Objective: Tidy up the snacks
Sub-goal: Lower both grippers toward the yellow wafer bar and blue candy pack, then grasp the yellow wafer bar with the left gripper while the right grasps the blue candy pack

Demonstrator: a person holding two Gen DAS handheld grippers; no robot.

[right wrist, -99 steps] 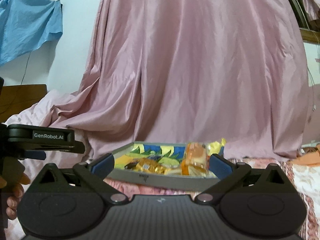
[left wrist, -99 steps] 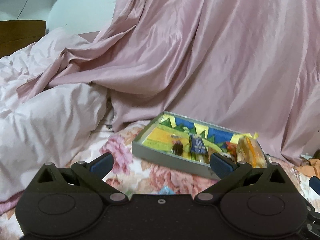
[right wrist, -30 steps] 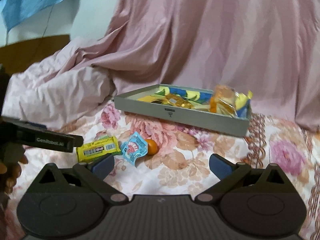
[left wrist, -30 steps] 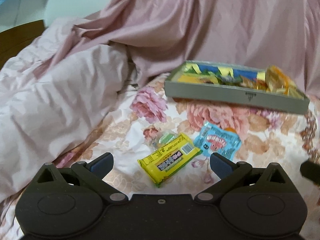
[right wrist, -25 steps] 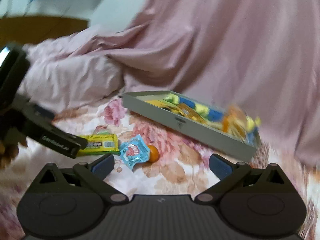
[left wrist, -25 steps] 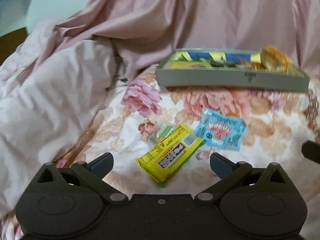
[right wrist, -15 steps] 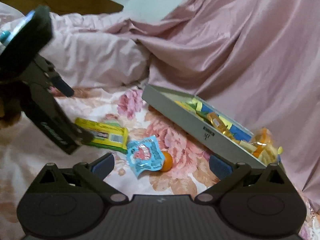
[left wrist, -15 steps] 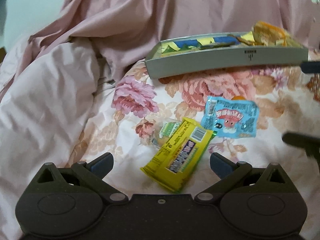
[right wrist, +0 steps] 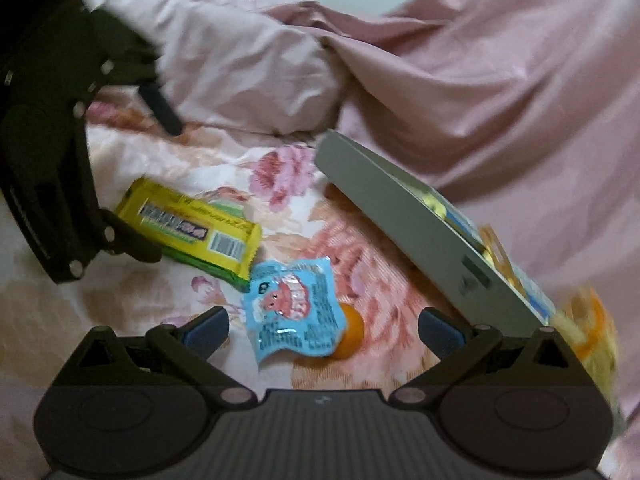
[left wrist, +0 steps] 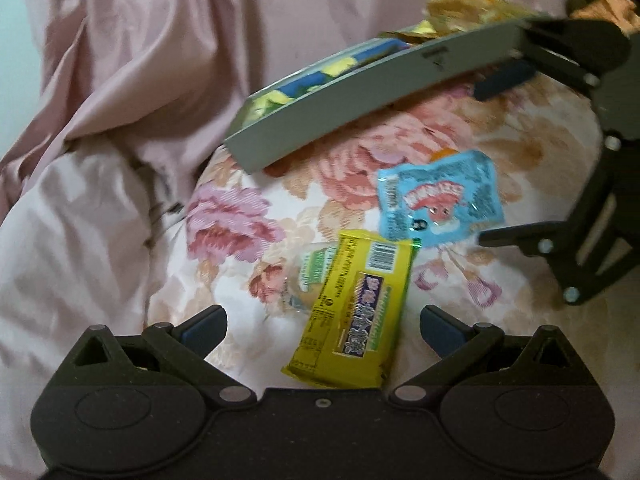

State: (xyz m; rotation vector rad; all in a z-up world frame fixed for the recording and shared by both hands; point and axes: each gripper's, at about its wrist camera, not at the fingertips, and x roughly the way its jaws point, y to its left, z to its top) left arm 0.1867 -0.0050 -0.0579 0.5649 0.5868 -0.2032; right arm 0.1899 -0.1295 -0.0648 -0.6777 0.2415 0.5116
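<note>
A yellow snack bar (left wrist: 352, 312) is seen lying flat on the floral bedspread (left wrist: 400, 152), and the other things are placed from it. On its wrapper a barcode is printed near one end, and a dark panel with pale characters runs along the middle (the characters are too blurred to be read). A small green-and-white packet (left wrist: 310, 276) is tucked partly under the bar's left edge; its lettering cannot be made out.

Just beyond the bar's barcode end, almost touching its corner, a light-blue packet (right wrist: 292, 308) is laid, marked with a pink cartoon figure and red lettering that stays illegible. An orange ball (right wrist: 350, 332) is pressed against the far side of that packet. Farther from the bar, a grey tray (left wrist: 360, 100) is set on the bedspread, with a small dark mark on its near wall and bright wrappers heaped inside.

The left hand-held gripper (left wrist: 322, 322) is held low over the bar with its jaws spread wide, the bar lying between them, untouched. The right hand-held gripper (right wrist: 322, 324) is likewise held apart, the blue packet framed between its fingers. Pink bedding (right wrist: 480, 80) is bunched behind the tray.
</note>
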